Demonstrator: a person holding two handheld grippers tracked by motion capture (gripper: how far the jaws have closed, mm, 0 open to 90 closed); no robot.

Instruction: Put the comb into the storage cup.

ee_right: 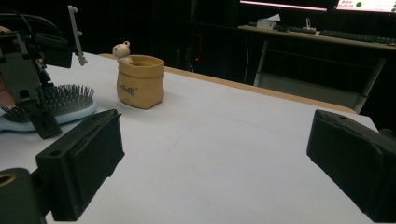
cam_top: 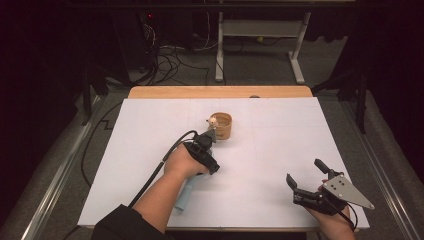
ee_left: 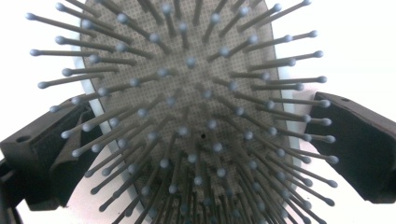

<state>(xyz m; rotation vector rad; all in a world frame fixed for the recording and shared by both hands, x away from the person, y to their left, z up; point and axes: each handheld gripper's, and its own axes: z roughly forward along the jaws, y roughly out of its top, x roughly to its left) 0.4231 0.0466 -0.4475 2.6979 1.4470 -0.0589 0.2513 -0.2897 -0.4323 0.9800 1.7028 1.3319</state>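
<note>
A light-blue hairbrush (cam_top: 183, 196) lies on the white table, its handle pointing at the person. Its bristled head (ee_left: 187, 107) faces up between the jaws of my left gripper (cam_top: 206, 142), which stand one on each side of it. The left jaw meets the rim and a thin gap shows at the right jaw. From the right gripper view the brush (ee_right: 65, 105) rests flat under the left gripper (ee_right: 32, 109). My right gripper (cam_top: 304, 171) is open and holds nothing near the front right corner; in its own view the right gripper (ee_right: 215, 154) has its jaws wide apart.
A small tan pot (cam_top: 222, 126) with a little bear figure (cam_top: 213, 120) on its rim stands just beyond the left gripper; in the right gripper view the pot (ee_right: 140, 81) sits right of the brush. A wooden strip (cam_top: 220, 92) borders the far table edge.
</note>
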